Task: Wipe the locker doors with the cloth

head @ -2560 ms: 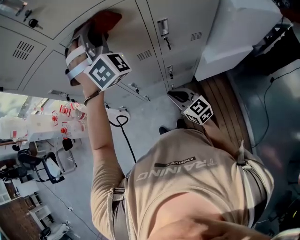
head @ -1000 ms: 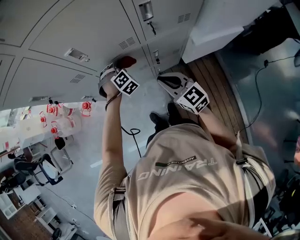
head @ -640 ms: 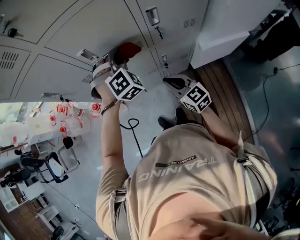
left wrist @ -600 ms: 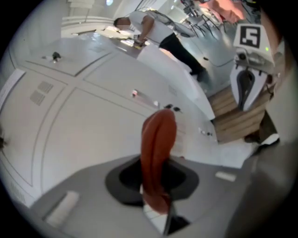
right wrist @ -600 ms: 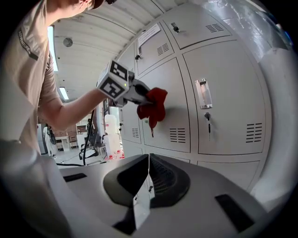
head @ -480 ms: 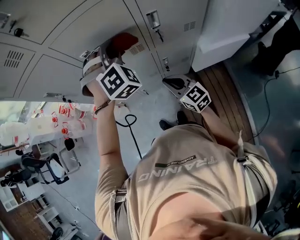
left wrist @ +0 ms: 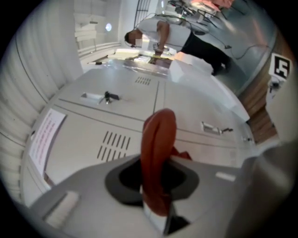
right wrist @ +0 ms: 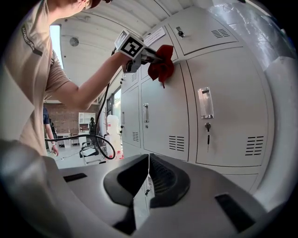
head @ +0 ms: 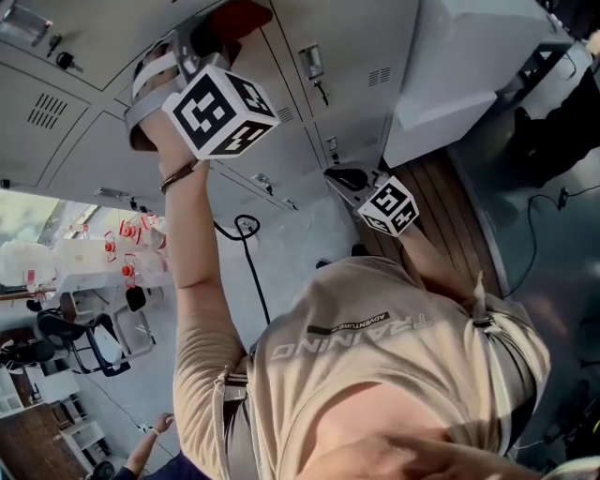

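Note:
A red cloth [left wrist: 158,139] is clamped in my left gripper [left wrist: 156,195], whose jaws are shut on it. In the right gripper view the cloth [right wrist: 163,67] presses against the seam between two upper grey locker doors [right wrist: 165,111], with the left gripper [right wrist: 144,55] raised behind it. The head view shows that gripper [head: 202,42] held high, the cloth [head: 239,14] at the frame's top edge. My right gripper [right wrist: 148,172] hangs low in front of the lower doors, shut with nothing between its jaws. Its marker cube [head: 387,206] sits beside my hip.
Locker handles with keys [head: 314,66] stick out from the doors. A paper label [left wrist: 44,137] is stuck on one door. A white wrapped block [head: 469,66] stands right of the lockers. A black cable loop [head: 246,225] lies on the floor; chairs and red-capped bottles [head: 122,253] stand behind.
My left gripper dropped low along the doors with the cloth, then climbed back to the upper doors. The right gripper stayed low and shut.

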### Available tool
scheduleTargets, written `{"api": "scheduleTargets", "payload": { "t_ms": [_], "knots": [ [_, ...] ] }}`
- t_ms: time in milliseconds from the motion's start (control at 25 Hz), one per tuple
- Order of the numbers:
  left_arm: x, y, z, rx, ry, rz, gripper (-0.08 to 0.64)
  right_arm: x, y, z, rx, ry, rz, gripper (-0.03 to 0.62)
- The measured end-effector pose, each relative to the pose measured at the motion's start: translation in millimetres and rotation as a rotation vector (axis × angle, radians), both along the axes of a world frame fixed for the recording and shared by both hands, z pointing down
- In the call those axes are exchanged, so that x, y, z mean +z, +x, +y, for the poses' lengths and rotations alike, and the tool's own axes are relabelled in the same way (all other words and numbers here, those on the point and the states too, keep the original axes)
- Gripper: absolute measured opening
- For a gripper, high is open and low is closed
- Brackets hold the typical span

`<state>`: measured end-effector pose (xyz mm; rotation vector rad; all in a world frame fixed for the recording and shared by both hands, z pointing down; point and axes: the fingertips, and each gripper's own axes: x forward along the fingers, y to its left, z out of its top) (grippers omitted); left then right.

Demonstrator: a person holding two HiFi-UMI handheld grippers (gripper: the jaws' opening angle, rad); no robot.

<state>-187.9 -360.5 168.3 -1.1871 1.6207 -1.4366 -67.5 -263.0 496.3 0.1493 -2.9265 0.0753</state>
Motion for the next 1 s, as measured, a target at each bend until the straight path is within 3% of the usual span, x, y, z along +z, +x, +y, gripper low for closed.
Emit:
{"api": "scheduleTargets", "payload": {
  "t_ms": [360,640,1000],
  "knots": [
    [17,-4,-31,-0.042,0.001,-0.097,0.074,4,14,-25,0.021,-0.011,0.013,0.017],
    [66,-3,-37,-0.035,-0.059,-0.047,0.074,16,14,-45,0.008,-0.024,0.025,0.017],
    [178,-4,-36,-0.040,-0.202,0.027,0.074,37,12,-57,-0.018,-0.049,0.038,0.017]
  ]
}}
